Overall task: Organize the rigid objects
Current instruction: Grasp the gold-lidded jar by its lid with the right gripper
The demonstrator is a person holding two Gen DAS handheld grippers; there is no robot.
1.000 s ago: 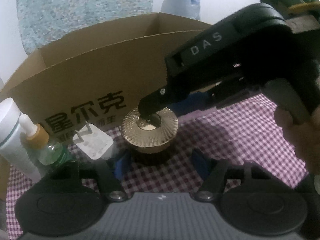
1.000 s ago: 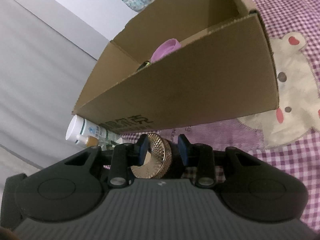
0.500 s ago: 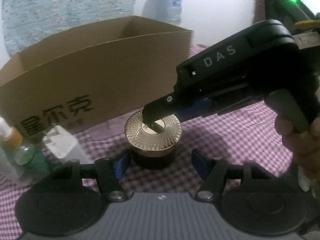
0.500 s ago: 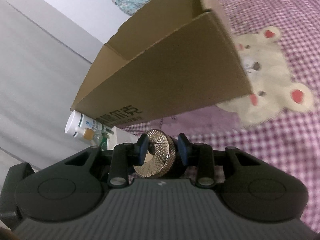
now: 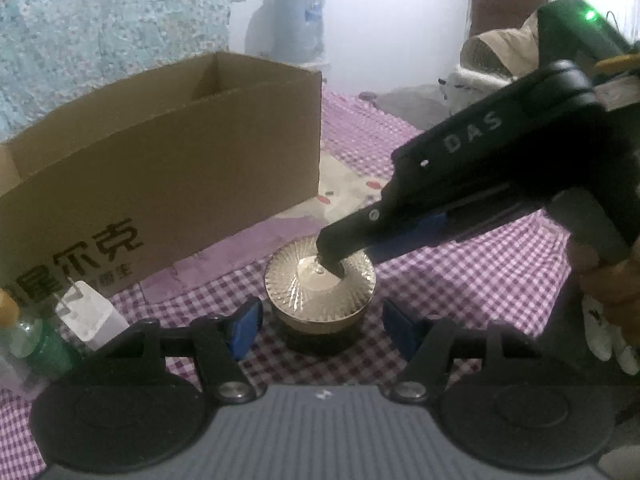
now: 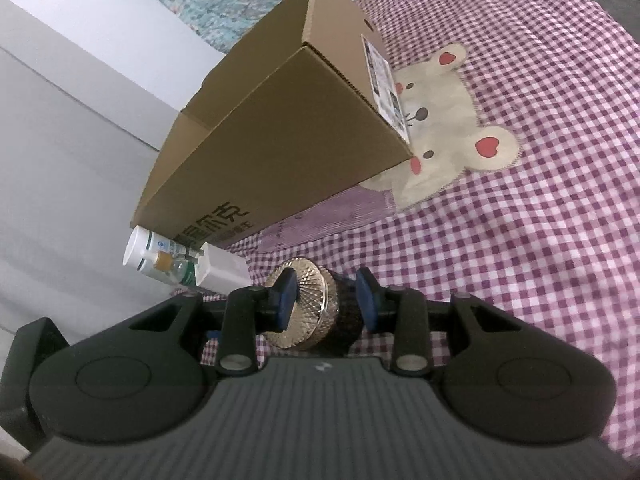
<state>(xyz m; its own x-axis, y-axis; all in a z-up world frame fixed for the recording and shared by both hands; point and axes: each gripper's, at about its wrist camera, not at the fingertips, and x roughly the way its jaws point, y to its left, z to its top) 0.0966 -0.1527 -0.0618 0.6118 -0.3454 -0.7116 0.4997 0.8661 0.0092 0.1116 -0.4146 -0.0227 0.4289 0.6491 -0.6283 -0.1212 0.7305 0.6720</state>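
A squat dark jar with a ribbed gold lid (image 5: 320,284) sits between both grippers, low over the purple checked cloth. My right gripper (image 6: 326,304) is rolled on its side and shut on the jar (image 6: 320,308): one blue pad presses the lid's top, the other the jar's base. In the left wrist view its upper finger (image 5: 340,240) lies across the lid. My left gripper (image 5: 320,330) is open, with its pads on either side of the jar and a gap at each. The open cardboard box (image 5: 160,168) stands just behind.
A white charger plug (image 5: 90,314) and a green dropper bottle (image 5: 36,340) stand left of the jar, with a white bottle (image 6: 148,246) by the box (image 6: 280,120). A bear print (image 6: 452,132) marks the cloth at the box's right end. A person's hand (image 5: 612,280) holds the right gripper.
The right gripper carried the jar rightward along the box front toward its right corner. The left gripper followed and turned, so box, plug and bottles slid left in its view.
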